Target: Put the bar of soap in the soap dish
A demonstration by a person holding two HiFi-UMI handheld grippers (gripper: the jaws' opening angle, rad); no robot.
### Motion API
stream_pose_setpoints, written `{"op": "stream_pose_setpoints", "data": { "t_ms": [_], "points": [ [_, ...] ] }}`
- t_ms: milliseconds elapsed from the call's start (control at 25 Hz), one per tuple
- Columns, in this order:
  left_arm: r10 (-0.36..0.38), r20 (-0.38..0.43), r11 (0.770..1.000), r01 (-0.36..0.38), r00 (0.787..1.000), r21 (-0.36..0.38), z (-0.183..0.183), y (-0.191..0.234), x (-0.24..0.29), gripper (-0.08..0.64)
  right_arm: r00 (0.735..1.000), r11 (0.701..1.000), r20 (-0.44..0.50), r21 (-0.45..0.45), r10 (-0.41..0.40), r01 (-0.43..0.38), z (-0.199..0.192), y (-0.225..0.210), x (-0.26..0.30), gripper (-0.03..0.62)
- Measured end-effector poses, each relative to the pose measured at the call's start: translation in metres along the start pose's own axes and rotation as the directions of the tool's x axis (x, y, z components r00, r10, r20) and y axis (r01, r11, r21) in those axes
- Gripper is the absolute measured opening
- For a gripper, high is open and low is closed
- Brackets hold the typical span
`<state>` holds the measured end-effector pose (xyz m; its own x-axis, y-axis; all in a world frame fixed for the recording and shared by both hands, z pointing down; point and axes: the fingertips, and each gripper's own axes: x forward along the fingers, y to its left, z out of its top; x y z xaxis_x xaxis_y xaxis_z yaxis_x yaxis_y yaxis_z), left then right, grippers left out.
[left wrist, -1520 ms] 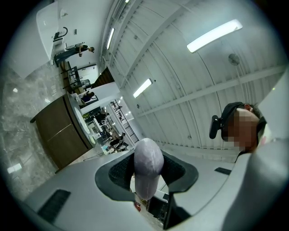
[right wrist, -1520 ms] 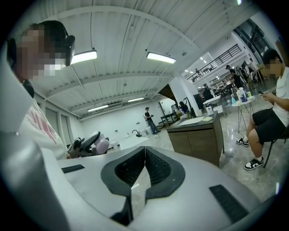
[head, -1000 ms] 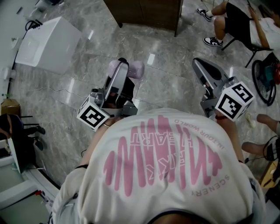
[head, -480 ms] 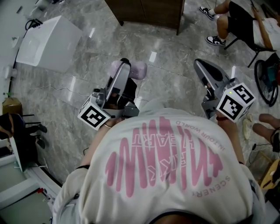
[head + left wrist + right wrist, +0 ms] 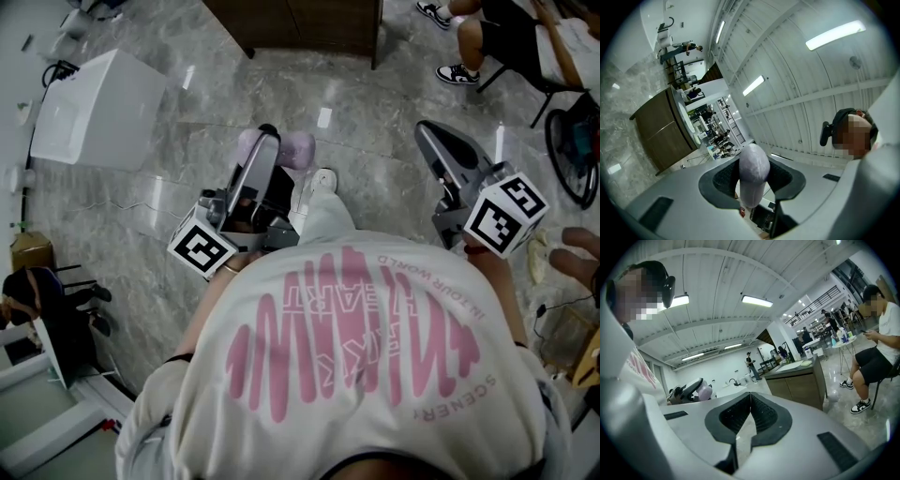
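Observation:
My left gripper (image 5: 269, 141) is shut on a pale lilac bar of soap (image 5: 292, 146), carried well above the marble floor. In the left gripper view the soap (image 5: 753, 169) stands on end between the dark pads (image 5: 723, 178), and the gripper (image 5: 753, 174) points up toward the ceiling. My right gripper (image 5: 428, 133) is held level at the right; its jaws (image 5: 750, 398) meet at the tips with nothing between them. The right gripper view also catches the left gripper (image 5: 686, 391) with the soap (image 5: 705, 392). No soap dish shows in any view.
A dark wooden cabinet (image 5: 309, 23) with a sink top (image 5: 794, 365) stands ahead. A white box (image 5: 89, 105) sits on the floor at the left. A seated person (image 5: 876, 345) and chair legs (image 5: 553, 103) are at the right. The carrier's shoe (image 5: 319, 183) shows between the grippers.
The floor and furniture have slid in the head view as the person walks forward, and a shoe has come into sight. Both grippers keep their grip and pose.

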<state>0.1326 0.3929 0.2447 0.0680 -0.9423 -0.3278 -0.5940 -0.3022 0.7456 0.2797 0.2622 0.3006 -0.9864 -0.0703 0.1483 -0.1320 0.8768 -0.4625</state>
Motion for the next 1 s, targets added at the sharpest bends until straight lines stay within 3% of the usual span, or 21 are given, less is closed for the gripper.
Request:
{"op": "stream_pose_setpoints", "data": {
  "t_ms": [600,1000],
  "points": [
    [-0.053,-0.056,0.998,0.051,0.997,-0.045,0.056,0.075,0.077,0.16,0.997,0.997,0.035,0.005,-0.072,0.072,0.048,-0.047,0.08,0.017],
    [-0.062,-0.128,0.993,0.049,0.99,-0.103,0.089,0.123,0.12,0.16,0.993,0.989,0.032,0.088,-0.118,0.115,0.067,-0.073,0.143,0.017]
  ]
}}
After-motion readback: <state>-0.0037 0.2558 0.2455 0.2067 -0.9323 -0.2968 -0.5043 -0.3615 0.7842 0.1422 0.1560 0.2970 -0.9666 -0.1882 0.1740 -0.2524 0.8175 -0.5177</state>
